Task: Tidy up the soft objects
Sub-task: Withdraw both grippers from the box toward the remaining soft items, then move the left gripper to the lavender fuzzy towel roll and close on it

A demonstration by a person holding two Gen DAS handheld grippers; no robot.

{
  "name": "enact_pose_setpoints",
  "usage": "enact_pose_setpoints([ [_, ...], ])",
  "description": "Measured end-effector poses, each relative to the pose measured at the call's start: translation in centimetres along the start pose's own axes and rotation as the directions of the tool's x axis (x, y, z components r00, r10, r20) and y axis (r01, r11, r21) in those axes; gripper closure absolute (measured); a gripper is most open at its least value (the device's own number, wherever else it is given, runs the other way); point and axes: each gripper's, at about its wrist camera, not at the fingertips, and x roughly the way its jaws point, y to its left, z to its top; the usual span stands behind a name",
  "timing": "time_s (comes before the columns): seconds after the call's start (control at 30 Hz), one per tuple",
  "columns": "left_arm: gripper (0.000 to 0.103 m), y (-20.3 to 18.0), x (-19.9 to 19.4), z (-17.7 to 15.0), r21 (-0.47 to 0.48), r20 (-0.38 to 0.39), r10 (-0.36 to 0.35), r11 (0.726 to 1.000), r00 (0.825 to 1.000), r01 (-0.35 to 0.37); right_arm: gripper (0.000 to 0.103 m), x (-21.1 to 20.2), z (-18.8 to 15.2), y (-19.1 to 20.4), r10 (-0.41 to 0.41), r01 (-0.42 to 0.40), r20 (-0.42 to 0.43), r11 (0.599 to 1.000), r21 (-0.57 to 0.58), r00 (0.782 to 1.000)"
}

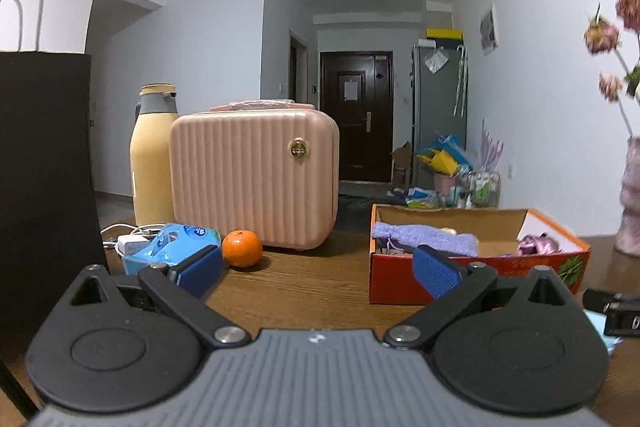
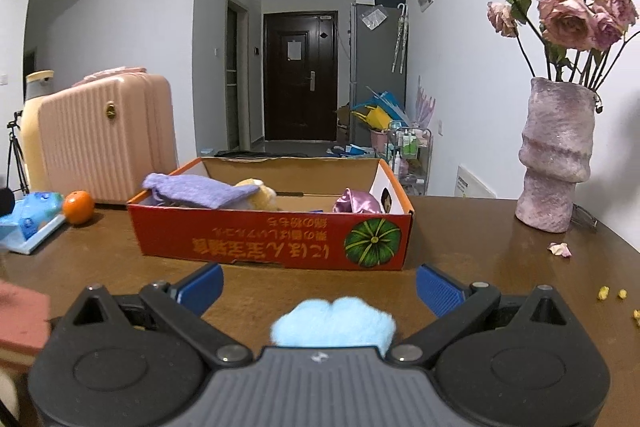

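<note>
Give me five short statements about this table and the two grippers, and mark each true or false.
1. The right gripper is open. True.
2. The fluffy blue item already lies in the cardboard box. False: it lies on the table between the right gripper's open fingers, outside the box.
3. A purple cloth lies in the box. True.
4. The orange sits inside the box. False: it rests on the table beside the pink case.
5. The left gripper is shut on the tissue pack. False: it is open and holds nothing.
</note>
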Motion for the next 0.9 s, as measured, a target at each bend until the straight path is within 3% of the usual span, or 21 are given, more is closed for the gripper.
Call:
enact_pose_setpoints([
  [0.43,0.0,1.3,-4.2,-0.6,0.002,-0.058,-0.094,0.996,0.994,0.094,0.0,-5.7,-1.9,1.9,0.041,-0.04,0.026,0.999,-0.017,0.999],
  [0.9,0.0,3.0,-8.0,-2.1,0.002,-0.114,-0.145,0.989,0.983,0.147,0.0,-10.0,-3.9,3.0,0.063,-0.063,0.019,0.998,-0.013,0.998],
])
